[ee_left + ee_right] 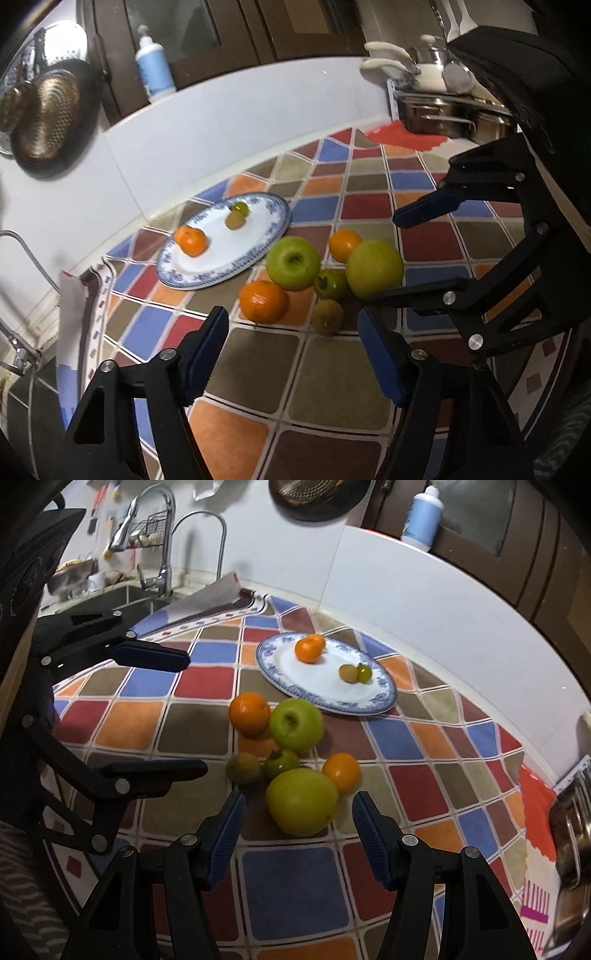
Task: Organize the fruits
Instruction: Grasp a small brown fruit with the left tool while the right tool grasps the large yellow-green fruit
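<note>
Both hand-held grippers are part-open and empty: left hovers over the bench short of the kiwi, right frames the yellow-green apple without touching. Loose cluster on the checked cloth: green apple, two oranges, a green tomato. Blue-rimmed plate behind holds an orange, a kiwi and a small green fruit.
</note>
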The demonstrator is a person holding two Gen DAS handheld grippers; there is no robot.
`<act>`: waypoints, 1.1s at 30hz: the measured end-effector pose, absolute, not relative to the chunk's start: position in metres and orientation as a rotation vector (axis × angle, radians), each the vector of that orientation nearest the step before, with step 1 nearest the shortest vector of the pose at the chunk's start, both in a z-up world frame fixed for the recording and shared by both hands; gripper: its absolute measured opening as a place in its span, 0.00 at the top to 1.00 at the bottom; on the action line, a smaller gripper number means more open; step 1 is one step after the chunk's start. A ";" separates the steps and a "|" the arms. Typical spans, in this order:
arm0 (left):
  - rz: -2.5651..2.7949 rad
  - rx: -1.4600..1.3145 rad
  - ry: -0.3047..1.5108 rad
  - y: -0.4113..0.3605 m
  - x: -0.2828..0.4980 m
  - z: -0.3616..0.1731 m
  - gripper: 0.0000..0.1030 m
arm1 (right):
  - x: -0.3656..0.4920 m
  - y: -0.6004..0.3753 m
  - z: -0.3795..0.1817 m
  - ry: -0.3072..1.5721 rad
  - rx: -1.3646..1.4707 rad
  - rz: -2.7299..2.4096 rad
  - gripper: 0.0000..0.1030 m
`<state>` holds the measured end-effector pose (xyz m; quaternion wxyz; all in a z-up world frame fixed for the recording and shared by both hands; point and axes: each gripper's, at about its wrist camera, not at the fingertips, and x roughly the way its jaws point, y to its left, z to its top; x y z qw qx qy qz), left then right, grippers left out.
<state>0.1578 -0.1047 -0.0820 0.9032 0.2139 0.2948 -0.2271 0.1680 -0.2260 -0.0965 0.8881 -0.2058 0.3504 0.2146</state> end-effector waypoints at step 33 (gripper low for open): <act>-0.531 0.333 0.768 -0.114 0.192 -0.098 0.75 | 0.197 -0.244 -0.125 0.818 -0.278 0.468 0.49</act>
